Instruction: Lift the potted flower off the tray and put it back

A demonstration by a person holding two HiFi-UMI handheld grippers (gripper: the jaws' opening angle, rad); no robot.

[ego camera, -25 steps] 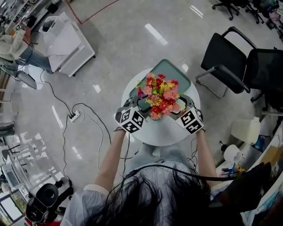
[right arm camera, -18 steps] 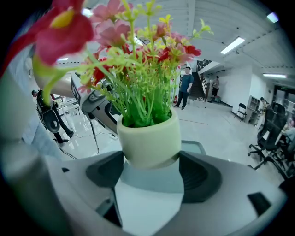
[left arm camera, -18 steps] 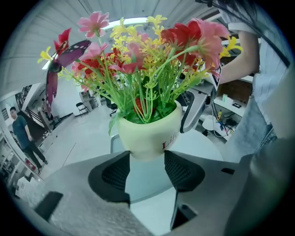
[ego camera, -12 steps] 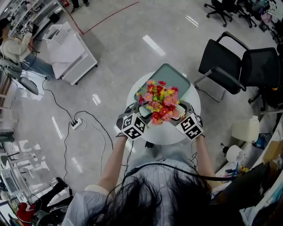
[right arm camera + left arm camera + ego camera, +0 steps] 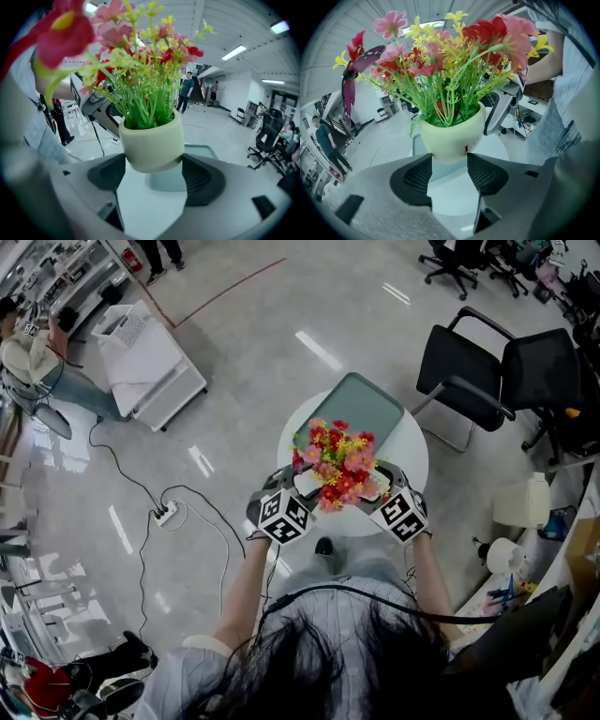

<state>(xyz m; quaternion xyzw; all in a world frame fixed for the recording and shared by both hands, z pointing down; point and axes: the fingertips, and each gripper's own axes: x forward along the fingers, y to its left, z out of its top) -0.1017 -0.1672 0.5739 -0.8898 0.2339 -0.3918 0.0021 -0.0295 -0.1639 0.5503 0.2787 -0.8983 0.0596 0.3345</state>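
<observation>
Returning across the round white desk (image 5: 408, 460) to the grey-green tray (image 5: 361, 401) calls for level travel and an equal squeeze from both sides (top-heavy blooms, likely to tip), then a straight descent. The potted flower (image 5: 337, 463) hangs in the air over the desk's near half, off the tray. The left gripper (image 5: 449, 164) and right gripper (image 5: 153, 174) each have jaws partly apart, clamped on its lower wall from opposite sides.

Glossy grey floor (image 5: 244, 352) with black chairs (image 5: 469, 371) and white cabinet (image 5: 150, 357).
</observation>
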